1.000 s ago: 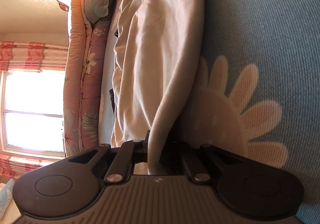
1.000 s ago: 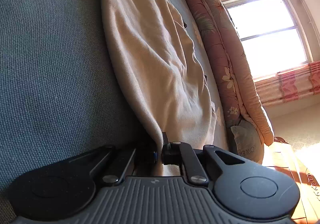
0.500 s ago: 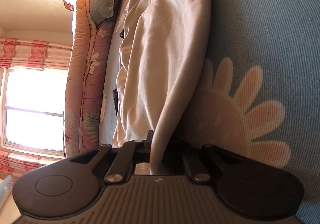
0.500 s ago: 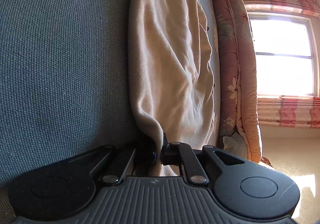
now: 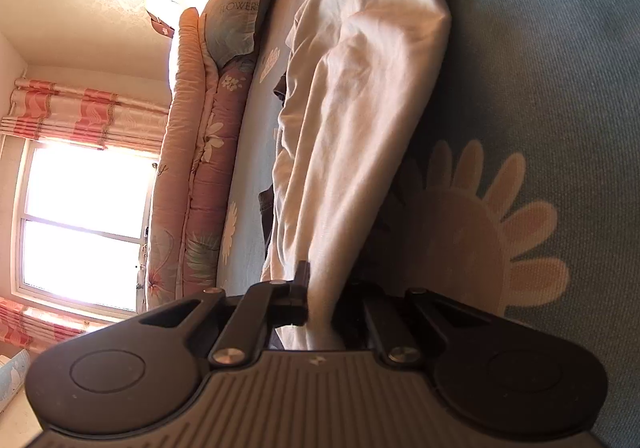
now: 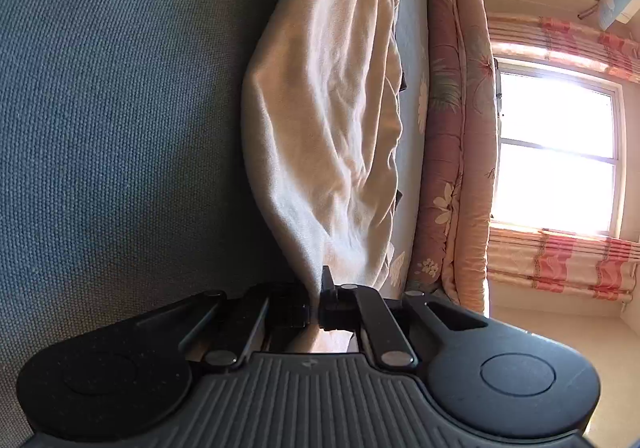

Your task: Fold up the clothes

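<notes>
Where each hand-held gripper [image 5: 320, 300] [image 6: 316, 300] pinches cream garment [image 5: 360, 108], fingertips stay hidden.

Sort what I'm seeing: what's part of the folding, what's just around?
In the job:
cream garment
left gripper, shut on it
right gripper, shut on it

Just around:
blue bedspread
rolled pink quilt
pillow
curtains

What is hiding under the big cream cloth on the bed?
Under the cream cotton garment lies the blue bedsheet with a peach flower print. Dark fabric peeks out at its far edge; the rest of that is covered.
</notes>
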The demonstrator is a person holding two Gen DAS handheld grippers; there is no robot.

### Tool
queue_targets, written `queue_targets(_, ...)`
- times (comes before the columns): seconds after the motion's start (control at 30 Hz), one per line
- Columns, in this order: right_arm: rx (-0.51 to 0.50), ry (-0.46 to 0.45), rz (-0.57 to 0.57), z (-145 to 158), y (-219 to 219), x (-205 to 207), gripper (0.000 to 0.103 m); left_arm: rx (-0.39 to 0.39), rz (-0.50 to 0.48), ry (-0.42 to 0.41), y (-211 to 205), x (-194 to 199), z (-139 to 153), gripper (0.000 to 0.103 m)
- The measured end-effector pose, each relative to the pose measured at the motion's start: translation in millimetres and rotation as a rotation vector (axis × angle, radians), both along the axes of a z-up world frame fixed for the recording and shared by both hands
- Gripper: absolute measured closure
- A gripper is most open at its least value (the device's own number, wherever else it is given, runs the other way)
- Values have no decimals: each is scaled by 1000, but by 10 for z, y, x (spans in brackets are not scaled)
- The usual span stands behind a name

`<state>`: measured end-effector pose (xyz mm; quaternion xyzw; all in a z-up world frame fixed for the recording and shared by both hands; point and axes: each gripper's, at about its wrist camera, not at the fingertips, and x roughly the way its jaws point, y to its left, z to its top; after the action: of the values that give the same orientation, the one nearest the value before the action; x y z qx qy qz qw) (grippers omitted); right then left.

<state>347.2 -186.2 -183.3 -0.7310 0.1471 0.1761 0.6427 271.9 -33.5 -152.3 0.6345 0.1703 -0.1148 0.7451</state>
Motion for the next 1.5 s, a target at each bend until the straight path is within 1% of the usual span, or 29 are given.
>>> queue_targets(0.23, 18, 48, -16, 96, 46, -13, 94, 2, -12, 19, 20, -155, 56, 101)
queue_targets(0.4, 17, 83, -11, 123, 19, -145, 94, 3, -23, 31, 35, -290, 98, 101)
queue_targets(0.57, 37, 145, -9, 286, 24, -361, 94, 1, -26, 60, 74, -693, 178, 101)
queue_targets(0.67, 51, 195, -8, 385, 23, -630, 94, 7, -29, 80, 105, -1005, 231, 101)
queue_targets(0.77, 51, 228, -6, 449, 9, -911, 94, 24, -41, 91, 126, -1338, 273, 101)
queue_targets(0.93, 52, 273, -1, 535, -4, -1393, 94, 29, -37, 118, 154, -1834, 318, 100)
queue_targets(1.0, 56, 291, 0, 550, 6, -1582, 94, 37, -43, 123, 138, -1998, 286, 100)
queue_targets(1.1, 62, 320, -5, 520, 10, -1757, 94, 48, -47, 135, 104, -2196, 209, 99)
queue_targets(1.17, 63, 333, -20, 463, 11, -1786, 94, 42, -30, 164, 77, -2237, 136, 98)
queue_targets(1.2, 69, 350, -34, 441, 4, -1768, 91, 35, -18, 189, 67, -2255, 113, 96)
queue_targets(1.27, 85, 391, -63, 410, -16, -1730, 85, -9, -10, 267, 93, -2347, 145, 91)
queue_targets(1.3, 98, 409, -74, 417, -41, -1756, 78, -34, -4, 303, 118, -2392, 176, 91)
queue_targets(1.33, 111, 426, -83, 436, -73, -1801, 75, -62, 15, 330, 176, -2412, 233, 91)
queue_targets(1.4, 149, 449, -107, 543, -141, -1824, 73, -123, 67, 376, 327, -2429, 374, 91)
queue_targets(1.47, 227, 463, -139, 726, -221, -1773, 65, -231, 135, 398, 482, -2349, 596, 91)
queue_targets(1.5, 281, 470, -158, 833, -269, -1729, 58, -295, 166, 403, 552, -2286, 715, 91)
